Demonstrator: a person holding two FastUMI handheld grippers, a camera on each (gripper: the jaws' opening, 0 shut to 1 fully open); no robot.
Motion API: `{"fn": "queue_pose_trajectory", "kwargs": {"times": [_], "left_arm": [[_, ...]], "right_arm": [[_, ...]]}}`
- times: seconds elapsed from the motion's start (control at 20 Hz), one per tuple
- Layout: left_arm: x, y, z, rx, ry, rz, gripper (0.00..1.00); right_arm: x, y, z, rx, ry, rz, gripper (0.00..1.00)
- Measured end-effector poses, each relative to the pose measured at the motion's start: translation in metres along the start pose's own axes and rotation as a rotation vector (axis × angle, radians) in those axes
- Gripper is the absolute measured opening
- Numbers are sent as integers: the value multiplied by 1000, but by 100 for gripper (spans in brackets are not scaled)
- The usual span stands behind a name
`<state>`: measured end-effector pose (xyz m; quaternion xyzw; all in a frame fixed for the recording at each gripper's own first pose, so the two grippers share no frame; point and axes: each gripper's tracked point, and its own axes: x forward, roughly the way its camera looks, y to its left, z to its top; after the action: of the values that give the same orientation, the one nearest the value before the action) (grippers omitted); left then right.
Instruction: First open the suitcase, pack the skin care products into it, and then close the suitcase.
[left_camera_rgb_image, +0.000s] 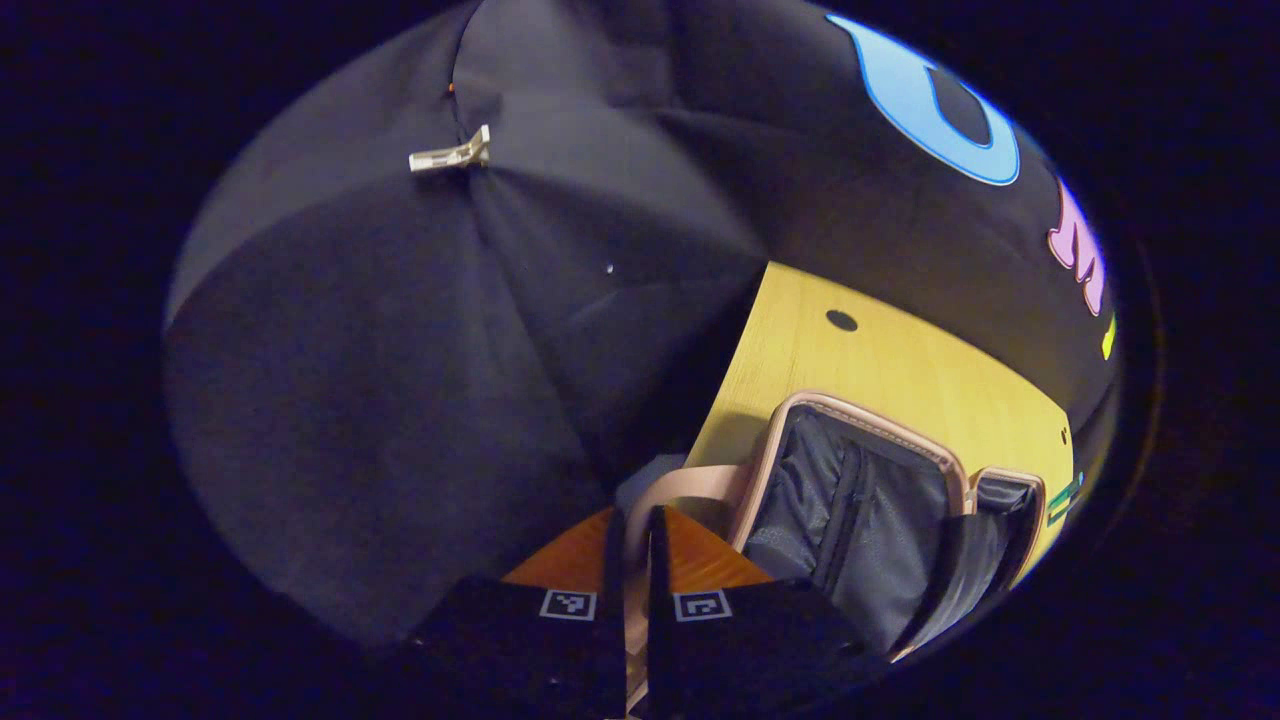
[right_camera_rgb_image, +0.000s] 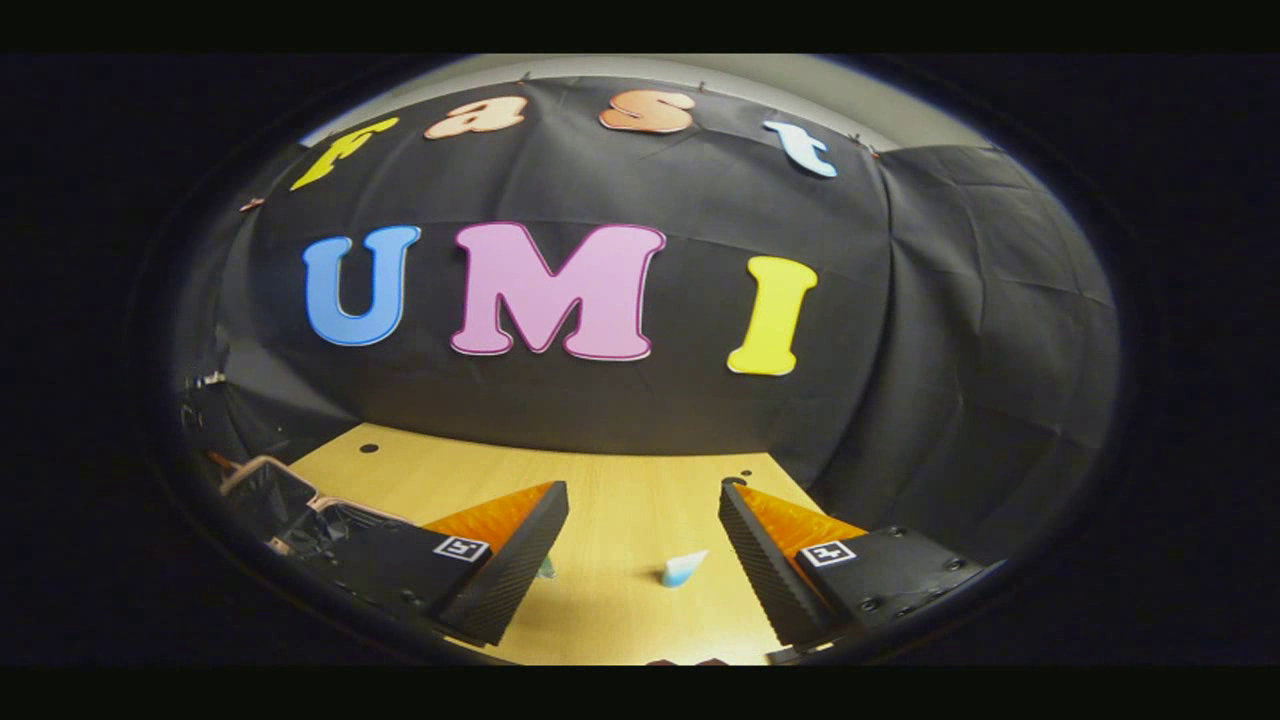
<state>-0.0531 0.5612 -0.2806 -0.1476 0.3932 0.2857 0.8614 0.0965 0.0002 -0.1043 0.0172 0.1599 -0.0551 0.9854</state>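
On the table (right_camera_rgb_image: 620, 500) — suitcase (left_camera_rgb_image: 870, 500) open; left hand-held gripper (left_camera_rgb_image: 632, 600) pinches its handle (left_camera_rgb_image: 680, 485), right (right_camera_rgb_image: 640, 550) wide.

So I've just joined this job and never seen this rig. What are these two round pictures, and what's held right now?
Each picture comes from a camera riding on a hand-held two-finger gripper, looking along its fingers. A person holds one in each hand; there is no robot arm.

In the left gripper view, the left gripper is nearly closed around a pink strap-like part of the suitcase, which lies open on the wooden table. Whether both fingers press on it is unclear.

In the right gripper view, the right gripper is open and holds nothing. A small tube lies on the table ahead of it.
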Motion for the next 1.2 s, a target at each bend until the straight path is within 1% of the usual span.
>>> {"fn": "queue_pose_trajectory", "kwargs": {"times": [0.1,0.15,0.2,0.25,0.35,0.4,0.45,0.55,0.65,0.7,0.75,0.8,0.85,0.9,1.0,1.1,1.2], "left_arm": [[9,10,-3,42,-10,21,16],[7,14,-1,42,-22,26,18],[5,16,4,41,-40,33,18],[-2,16,9,44,-57,33,24],[-13,24,16,82,-83,71,65],[-27,23,28,114,-131,89,85],[-42,14,40,140,-186,92,89],[-81,-20,60,165,-288,54,89],[-121,-65,72,177,-373,-8,94],[-137,-94,74,179,-403,-50,98],[-150,-124,70,183,-422,-90,98],[-165,-154,68,200,-434,-129,98],[-182,-185,65,213,-454,-163,98],[-199,-222,62,231,-478,-208,98],[-223,-292,49,258,-514,-293,98],[-246,-362,24,283,-513,-382,97],[-257,-430,-6,297,-474,-484,98]], "right_arm": [[-2,2,-3,29,13,-13,96],[-2,1,-3,27,9,-22,96],[-3,-3,-4,21,5,-32,96],[-2,-3,-4,17,2,-38,96],[0,-4,-9,9,-1,-39,96],[0,-5,-15,3,-3,-36,96],[1,-7,-21,-1,-2,-34,96],[2,-9,-34,6,11,-27,96],[5,-13,-43,8,17,-24,96],[7,-15,-49,10,19,-24,96],[8,-18,-53,16,16,-23,96],[10,-21,-57,24,13,-20,100],[13,-22,-65,34,22,-12,96],[17,-24,-73,39,35,-2,96],[26,-25,-87,31,61,27,96],[36,-32,-97,24,73,49,96],[47,-37,-113,24,107,72,96]]}}
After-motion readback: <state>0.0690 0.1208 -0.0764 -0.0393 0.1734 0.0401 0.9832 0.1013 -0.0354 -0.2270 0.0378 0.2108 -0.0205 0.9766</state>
